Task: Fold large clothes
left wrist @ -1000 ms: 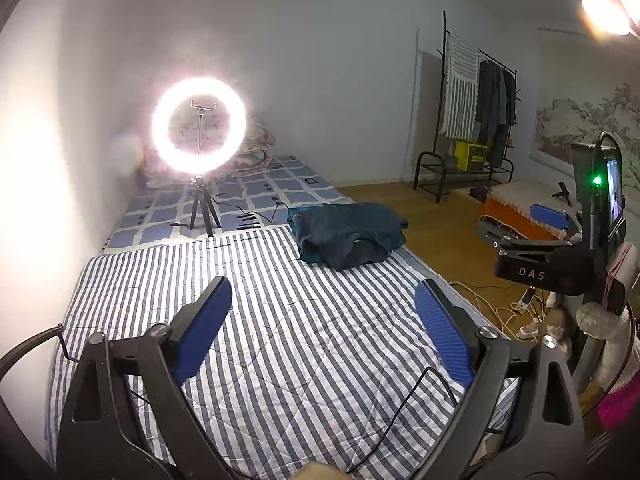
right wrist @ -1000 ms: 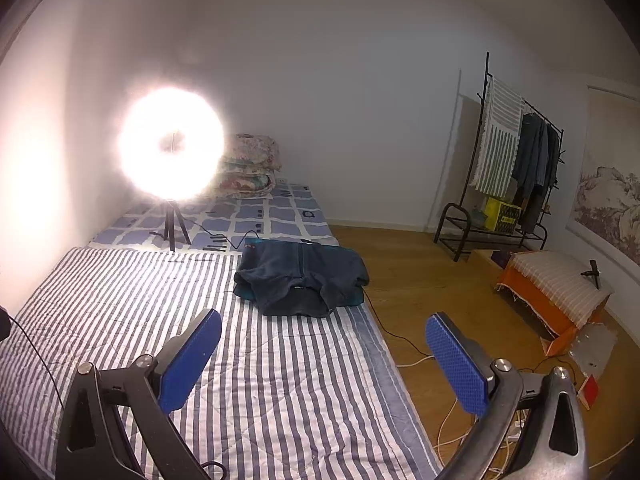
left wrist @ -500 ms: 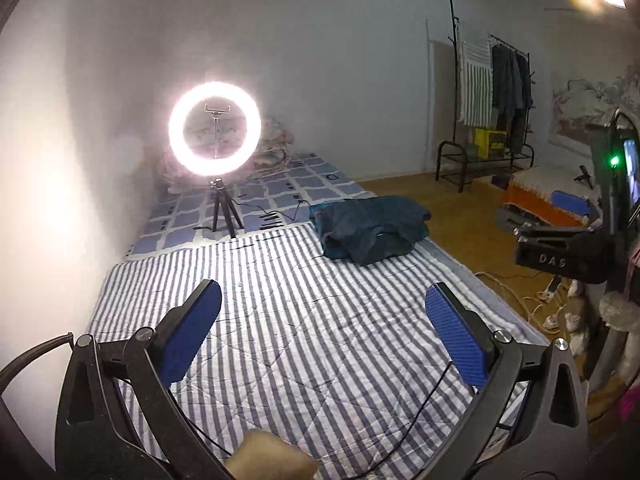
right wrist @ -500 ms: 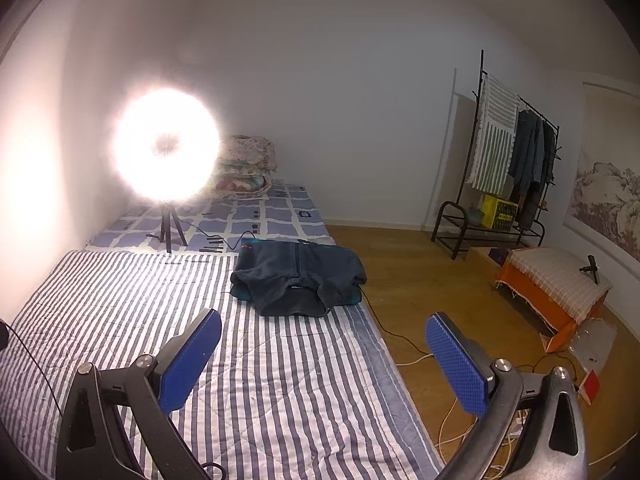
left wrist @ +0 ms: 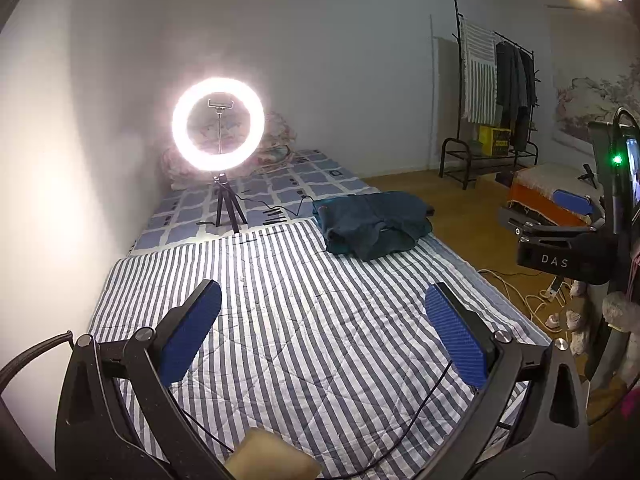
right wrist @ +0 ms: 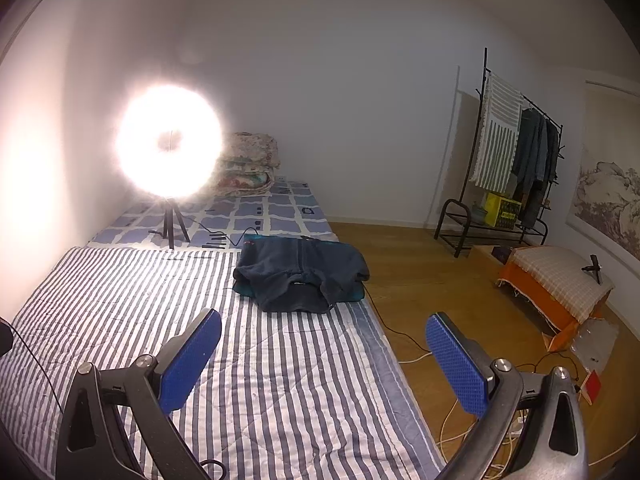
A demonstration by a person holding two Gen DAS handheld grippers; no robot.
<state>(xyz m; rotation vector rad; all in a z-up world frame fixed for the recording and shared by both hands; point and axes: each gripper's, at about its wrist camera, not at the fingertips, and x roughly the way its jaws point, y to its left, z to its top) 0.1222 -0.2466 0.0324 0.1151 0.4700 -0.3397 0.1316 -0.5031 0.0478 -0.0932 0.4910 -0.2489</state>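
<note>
Garment [right wrist: 301, 274]: one, crumpled on bed [right wrist: 120, 312] | left gripper [left wrist: 326, 336], right gripper [right wrist: 324, 354]: both spread, empty

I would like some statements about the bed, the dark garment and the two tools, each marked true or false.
1. The dark blue garment lies on the striped quilt near its far right corner. True.
2. The left tool is shut on the garment. False: its jaws stand wide open, holding nothing, well short of the garment.
3. The ring light stands on a small tripod on the bed. True.
4. The right tool is open and empty. True.
5. The garment hangs on the clothes rack. False: it lies bunched on the quilt; other clothes hang on the rack.
</note>
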